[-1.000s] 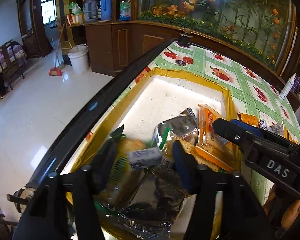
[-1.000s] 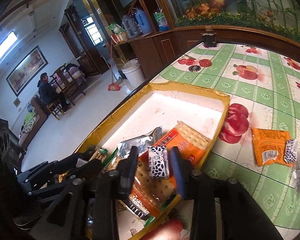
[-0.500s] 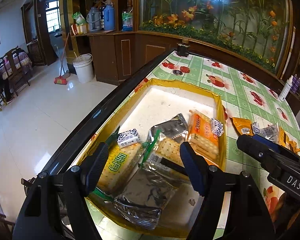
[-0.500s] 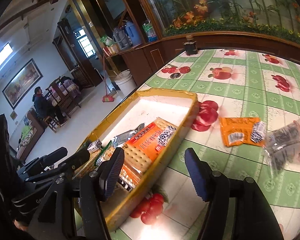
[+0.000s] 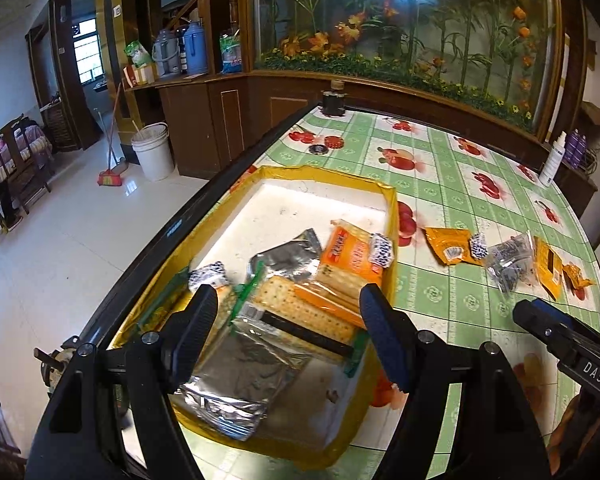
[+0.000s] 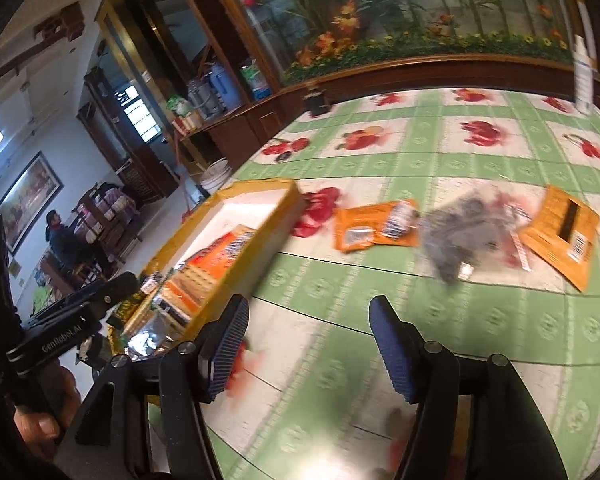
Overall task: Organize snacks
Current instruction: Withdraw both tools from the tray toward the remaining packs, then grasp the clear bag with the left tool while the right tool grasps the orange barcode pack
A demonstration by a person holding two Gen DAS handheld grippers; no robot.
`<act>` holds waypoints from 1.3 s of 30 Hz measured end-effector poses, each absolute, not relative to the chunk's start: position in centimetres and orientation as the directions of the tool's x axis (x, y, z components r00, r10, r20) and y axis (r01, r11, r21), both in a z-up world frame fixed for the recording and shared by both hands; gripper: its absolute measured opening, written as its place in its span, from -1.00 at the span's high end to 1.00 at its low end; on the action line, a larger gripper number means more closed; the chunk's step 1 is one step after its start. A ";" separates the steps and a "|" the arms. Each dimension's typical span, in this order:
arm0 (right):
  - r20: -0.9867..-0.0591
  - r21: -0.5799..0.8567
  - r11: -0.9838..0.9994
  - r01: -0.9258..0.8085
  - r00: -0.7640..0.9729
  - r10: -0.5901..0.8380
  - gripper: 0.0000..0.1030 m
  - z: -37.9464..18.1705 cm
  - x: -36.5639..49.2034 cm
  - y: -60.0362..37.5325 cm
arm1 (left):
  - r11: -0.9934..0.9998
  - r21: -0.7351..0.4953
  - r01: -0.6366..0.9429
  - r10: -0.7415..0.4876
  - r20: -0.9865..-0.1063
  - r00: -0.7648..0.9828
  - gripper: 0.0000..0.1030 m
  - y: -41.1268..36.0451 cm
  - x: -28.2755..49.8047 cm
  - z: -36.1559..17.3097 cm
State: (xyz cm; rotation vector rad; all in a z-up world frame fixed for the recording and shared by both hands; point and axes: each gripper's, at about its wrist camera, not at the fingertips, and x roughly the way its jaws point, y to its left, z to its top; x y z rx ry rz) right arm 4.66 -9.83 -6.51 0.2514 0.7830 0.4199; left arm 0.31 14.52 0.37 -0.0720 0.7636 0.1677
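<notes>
A yellow box (image 5: 392, 216) with a white inside holds orange cracker packs (image 5: 352, 256), a silver packet (image 5: 236, 376) and two small blue-and-white candies (image 5: 381, 250) (image 5: 208, 274). My left gripper (image 5: 289, 300) hovers open over its near end, nothing between the fingers. My right gripper (image 6: 309, 308) stands open and empty over the green tablecloth, right of the box (image 6: 260, 248). Beyond it lie an orange packet (image 6: 364, 228) with a small candy (image 6: 400, 218) on it, a clear bag (image 6: 464, 236) and another orange packet (image 6: 560, 236).
The table's dark edge (image 5: 204, 216) runs along the box's left side, with tiled floor below. A white bottle (image 5: 550, 164) stands at the far right and a dark jar (image 5: 333, 102) at the far end. A person (image 6: 60, 236) sits far off left.
Each gripper has let go of a small candy, which now lies in the box. The left drew back and up. The right swung right, out over the tablecloth.
</notes>
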 end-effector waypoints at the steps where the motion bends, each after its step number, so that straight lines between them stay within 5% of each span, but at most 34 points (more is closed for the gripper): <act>1: -0.631 0.370 0.895 -0.249 0.639 0.439 -0.27 -6.8 4.5 -10.9 | 0.985 -0.004 -0.172 0.121 -0.695 0.709 -0.43 14.1 0.3 0.3; 29: -0.655 0.411 0.911 0.037 0.708 0.266 -0.28 -9.2 4.7 -26.6 | 0.984 -0.001 0.180 -0.113 -0.778 0.618 -0.45 -1.6 6.8 -1.9; 39: -0.671 0.401 0.913 0.081 0.704 0.233 -0.48 -8.7 7.3 -28.0 | 0.887 0.168 0.430 -0.143 -0.786 0.602 -0.45 -7.8 9.6 -2.5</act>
